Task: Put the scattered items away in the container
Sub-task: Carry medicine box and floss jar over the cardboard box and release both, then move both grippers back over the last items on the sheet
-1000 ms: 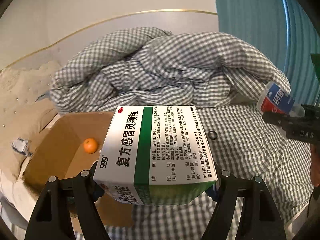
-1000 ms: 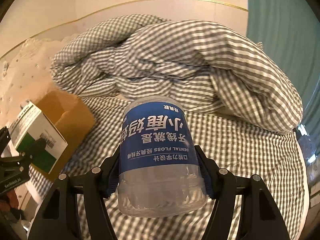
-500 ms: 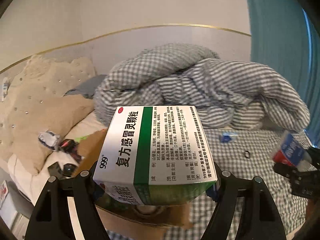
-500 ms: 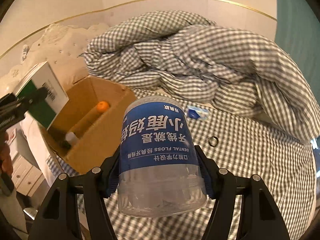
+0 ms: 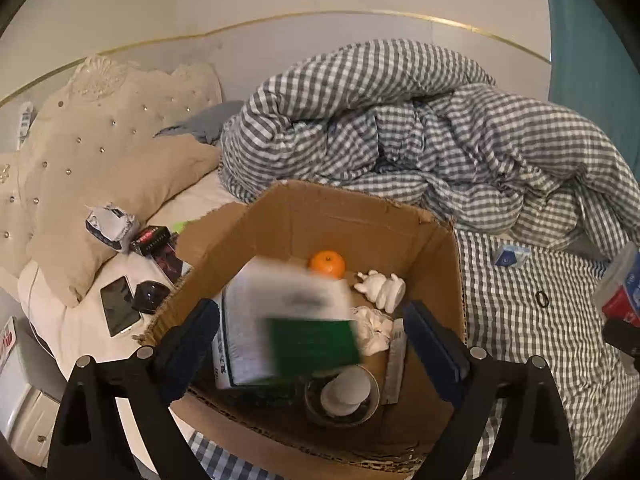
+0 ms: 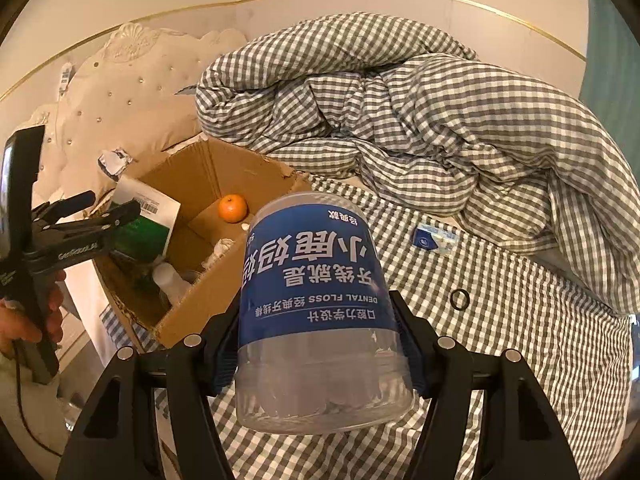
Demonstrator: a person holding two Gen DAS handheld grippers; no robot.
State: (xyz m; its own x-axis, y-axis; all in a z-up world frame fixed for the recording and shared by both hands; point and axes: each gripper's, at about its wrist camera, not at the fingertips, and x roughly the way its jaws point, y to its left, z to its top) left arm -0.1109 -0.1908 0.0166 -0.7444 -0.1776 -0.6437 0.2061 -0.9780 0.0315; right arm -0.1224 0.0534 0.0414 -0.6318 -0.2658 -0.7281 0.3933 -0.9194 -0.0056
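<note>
Left gripper (image 5: 312, 320) is over the cardboard box (image 5: 436, 240) and its jaws stand wide apart, nothing pinched; the medicine box (image 5: 280, 328) is a blur between and just below them, which I read as falling into the carton. That spot makes sense: directly above the opening, so the item lands inside and not on the bedding. Ahead of the gripper inside the carton sit an orange (image 5: 327, 263), a white figurine (image 5: 382, 289) and crumpled tissue, with a small jar right beneath the jaws. Half a second ago those jaws were clamped on the medicine box and only part of the carton showed below; now they have sprung open and the camera looks straight into it. Over on the right gripper (image 6: 320, 340), the grip stays closed around the dental floss tub (image 6: 316, 312), held upside down, the carton ahead and to its left. A ring (image 6: 459, 299) and a blue sachet (image 6: 434, 237) lie on the checked sheet ahead-right, yet to be collected.
</note>
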